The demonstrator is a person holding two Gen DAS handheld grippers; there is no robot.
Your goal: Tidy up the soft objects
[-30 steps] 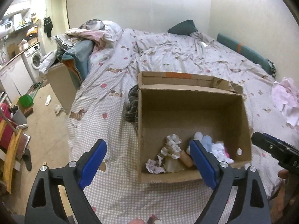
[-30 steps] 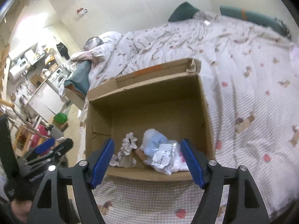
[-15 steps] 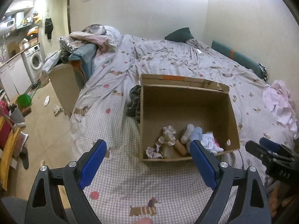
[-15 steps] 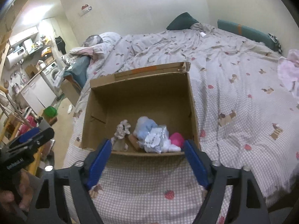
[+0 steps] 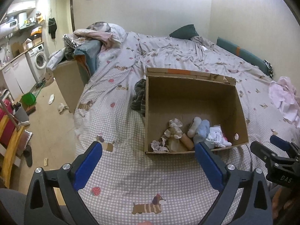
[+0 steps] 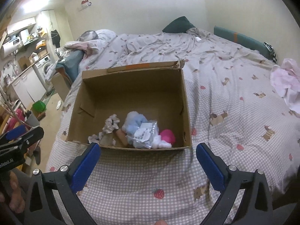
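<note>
Both of my grippers hang released and empty over the near part of the bed, short of the cardboard box (image 5: 195,101). On my left gripper (image 5: 148,150) the blue pads (image 5: 87,166) are spread wide over the checked bedspread (image 5: 121,168), with nothing between them. My right gripper (image 6: 148,151) is just as wide, its pads framing the near wall of the box from this side without touching it. From the left wrist I also see the right tool's black tip poking in at the box's near right.

That box sits open on the bedspread, flaps up on its far side. Everything soft lies bunched along the near wall inside it: a crumpled beige-and-white cloth (image 6: 111,124) toward the near left corner, a tan roll (image 5: 186,140) beside it, a light blue plush (image 6: 134,123) in the middle, a clear plastic packet with a white label (image 6: 145,135) lying on the plush's near side, and a bright pink soft item (image 6: 167,136) toward the near right corner, touching something white and fluffy.

Outside, a dark striped garment (image 5: 138,97) is pressed against the box's left wall. A pale pink garment (image 6: 286,80) lies well off to the box's right on the bedspread. Beyond the box's far side rests a dark green pillow (image 6: 178,25).
</note>
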